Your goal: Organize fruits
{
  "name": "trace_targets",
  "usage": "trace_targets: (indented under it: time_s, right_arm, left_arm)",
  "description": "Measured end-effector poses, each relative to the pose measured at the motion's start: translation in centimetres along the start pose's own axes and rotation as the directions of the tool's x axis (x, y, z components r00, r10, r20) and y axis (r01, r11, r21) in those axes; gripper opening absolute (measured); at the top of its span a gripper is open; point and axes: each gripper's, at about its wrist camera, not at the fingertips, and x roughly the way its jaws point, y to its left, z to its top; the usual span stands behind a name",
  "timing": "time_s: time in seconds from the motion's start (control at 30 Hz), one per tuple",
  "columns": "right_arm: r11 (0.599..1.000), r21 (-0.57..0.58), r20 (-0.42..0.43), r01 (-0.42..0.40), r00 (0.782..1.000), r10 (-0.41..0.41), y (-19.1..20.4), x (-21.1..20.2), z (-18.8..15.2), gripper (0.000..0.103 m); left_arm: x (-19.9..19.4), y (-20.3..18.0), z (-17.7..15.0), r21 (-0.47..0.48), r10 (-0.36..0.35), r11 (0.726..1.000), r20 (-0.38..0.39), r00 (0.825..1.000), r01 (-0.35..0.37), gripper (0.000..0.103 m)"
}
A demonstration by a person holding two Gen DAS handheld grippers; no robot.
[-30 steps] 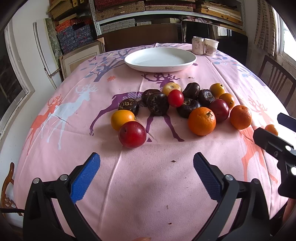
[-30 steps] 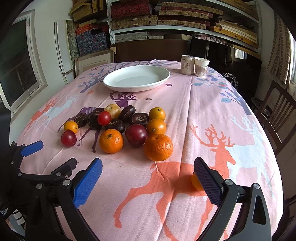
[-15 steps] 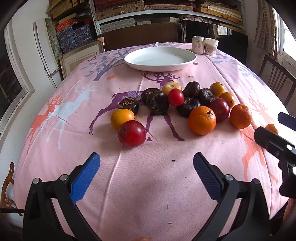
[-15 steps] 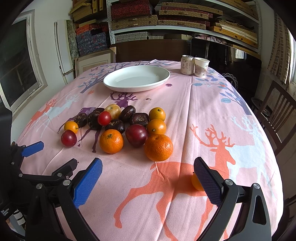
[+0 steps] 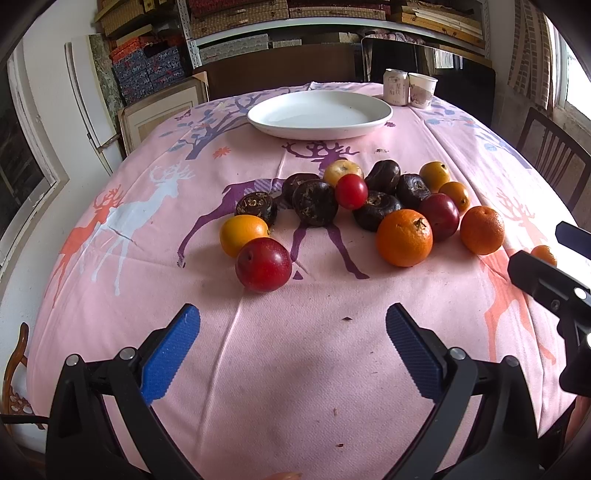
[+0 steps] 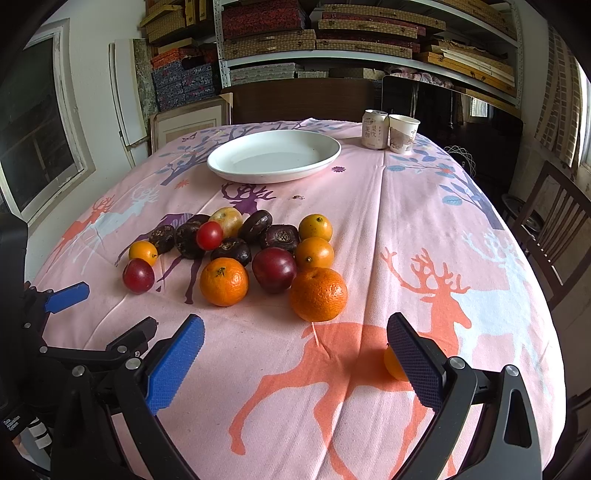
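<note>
Pink deer-print tablecloth (image 6: 424,206) unchanged over the last second; nothing moved, so we judge sorting hasn't started. Left gripper (image 5: 291,350) and right gripper (image 6: 295,354) both hover spread wide, holding nothing, near the tabletop's near edge. Fruits (image 6: 236,251) sit clustered mid-table; one small orange (image 6: 393,365) lies apart, just beside our right finger. White plate (image 6: 273,168) waits bare toward the far edge, can (image 6: 375,129) and paper cup (image 6: 403,133) beyond. Shelves (image 6: 332,33) behind, chair (image 6: 554,225) off the right edge.
</note>
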Motion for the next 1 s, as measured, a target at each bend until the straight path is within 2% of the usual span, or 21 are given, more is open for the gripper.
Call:
trace_targets:
  time_s: [0.53, 0.67, 0.77, 0.87, 1.0]
  right_arm:
    - [1.000, -0.002, -0.022, 0.001, 1.000, -0.001, 0.4, 0.9, -0.3, 0.099]
    - [1.000, -0.015, -0.055, 0.010, 0.998, -0.011, 0.0, 1.7, -0.5, 0.099]
    - [0.999, -0.029, -0.095, 0.032, 0.995, -0.035, -0.8, 3.0, -0.8, 0.099]
    - [0.993, -0.080, -0.091, 0.084, 0.992, -0.091, -1.1, 3.6, -0.7, 0.099]
    - [0.990, -0.113, -0.104, 0.090, 0.989, -0.102, -1.7, 4.2, -0.6, 0.099]
  left_arm:
    - [0.9, 0.1, 0.1, 0.005, 0.006, 1.000, -0.029, 1.000, -0.006, 0.099]
    - [2.3, 1.0, 0.2, -0.009, -0.001, 1.000, -0.081, 0.997, 0.000, 0.099]
    - [3.8, 2.5, 0.3, -0.036, -0.039, 0.999, -0.137, 0.990, 0.035, 0.099]
    - [5.0, 4.1, 0.4, -0.088, -0.145, 0.988, -0.180, 0.973, 0.131, 0.099]
    - [5.4, 3.9, 0.4, -0.003, -0.138, 0.990, -0.167, 0.976, 0.140, 0.099]
